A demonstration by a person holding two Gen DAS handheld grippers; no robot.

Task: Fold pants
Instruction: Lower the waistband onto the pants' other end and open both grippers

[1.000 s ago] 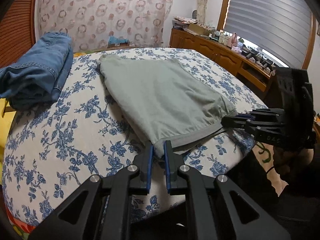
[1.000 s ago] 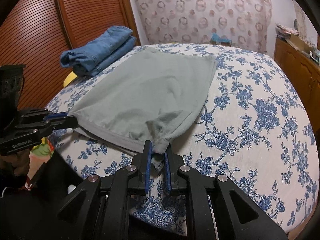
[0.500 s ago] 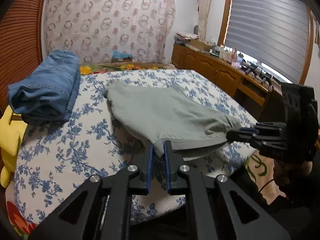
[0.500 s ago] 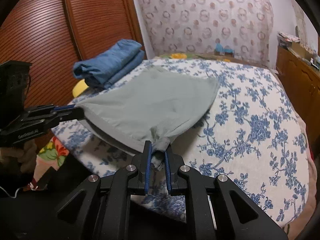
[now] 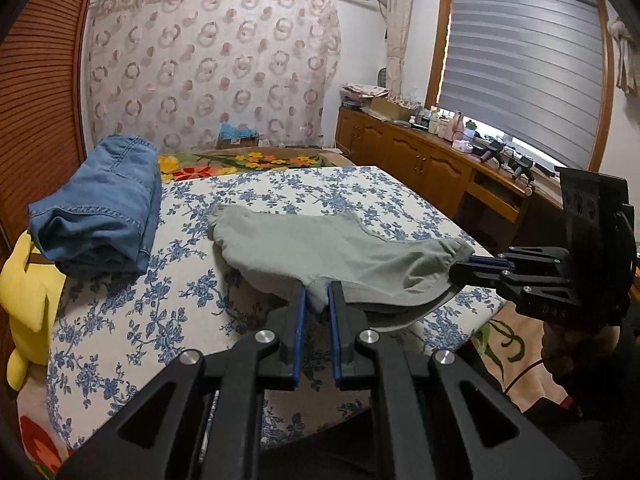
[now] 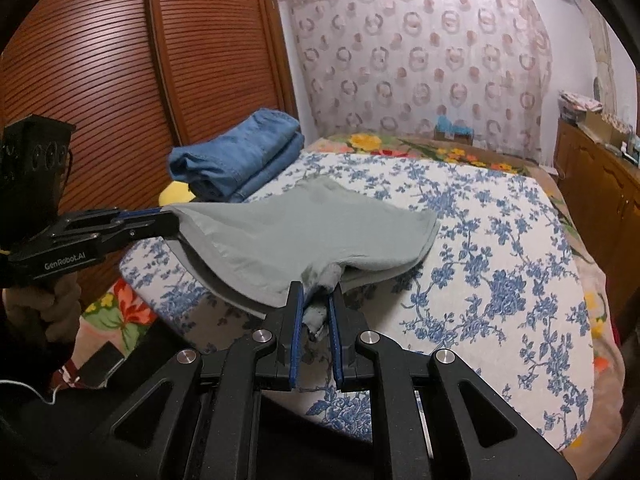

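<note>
Clamping the near corners of the grey pants (image 5: 320,248), the left gripper (image 5: 317,300) and right gripper (image 6: 316,300) were each seen clenched on bunched cloth. The near edge was held raised off the bed (image 5: 120,320), sagging between the two grippers, while the far part was left lying on the flowered cover. Folded jeans (image 5: 100,216) were stacked at the far left, apart from the pants, beside a yellow toy (image 5: 24,292).

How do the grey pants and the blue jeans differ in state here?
The grey pants are held at two near corners by the left hand-held gripper and right hand-held gripper, their near edge lifted; the blue jeans lie untouched. The pants are spread thin; the jeans are stacked in thick folds. Both rest on the floral bedspread.
</note>
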